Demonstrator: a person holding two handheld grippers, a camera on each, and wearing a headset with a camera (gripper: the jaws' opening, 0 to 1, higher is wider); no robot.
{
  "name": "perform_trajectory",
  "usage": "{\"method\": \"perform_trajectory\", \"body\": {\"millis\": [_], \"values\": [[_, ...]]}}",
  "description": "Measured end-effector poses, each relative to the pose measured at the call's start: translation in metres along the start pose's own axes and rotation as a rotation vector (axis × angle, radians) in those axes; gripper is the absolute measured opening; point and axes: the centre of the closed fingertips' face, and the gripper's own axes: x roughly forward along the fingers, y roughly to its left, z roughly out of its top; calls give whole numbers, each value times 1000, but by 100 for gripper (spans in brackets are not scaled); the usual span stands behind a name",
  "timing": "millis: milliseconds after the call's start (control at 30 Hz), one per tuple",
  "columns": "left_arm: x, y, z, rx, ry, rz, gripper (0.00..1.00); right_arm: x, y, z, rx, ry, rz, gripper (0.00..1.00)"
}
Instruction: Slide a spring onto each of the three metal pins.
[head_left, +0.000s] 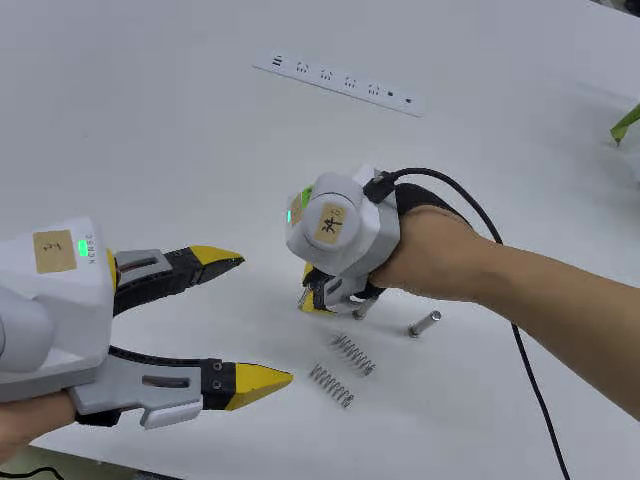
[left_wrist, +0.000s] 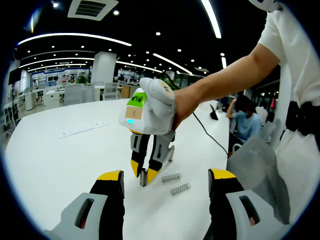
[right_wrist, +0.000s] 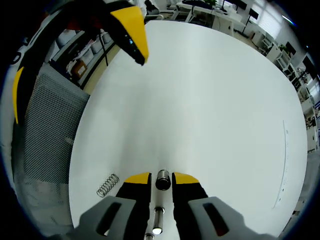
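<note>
My right gripper (right_wrist: 161, 183): narrow, pinching a small grey coil spring (right_wrist: 162, 178), silver metal pin (right_wrist: 159, 217) just behind; I should keep both axes aligned. Left gripper (head_left: 265, 320): wide, empty.

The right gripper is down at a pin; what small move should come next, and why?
Probably lower the open left gripper onto the nearer spring. The right gripper seems shut on a pin that already carries a coil, while that spring, a second spring and a loose pin lie untouched on the table.
</note>
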Motion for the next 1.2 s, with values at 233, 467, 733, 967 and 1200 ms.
{"method": "perform_trajectory", "body": {"millis": [233, 467, 733, 967, 1200], "values": [[-1, 0, 0, 5, 4, -3, 69, -8, -3, 6, 7, -24, -20, 21], [0, -1, 2, 18, 12, -9, 69, -29, -3, 12, 48, -84, -45, 25], [0, -2, 5, 31, 18, -16, 69, -63, 2, 22, 104, -190, -78, 32], [-1, -2, 6, 49, 30, -18, 69, -92, 10, 20, 172, -288, -106, 43], [-2, -2, 7, 63, 43, -22, 70, -113, 17, 6, 240, -368, -142, 52]]}}
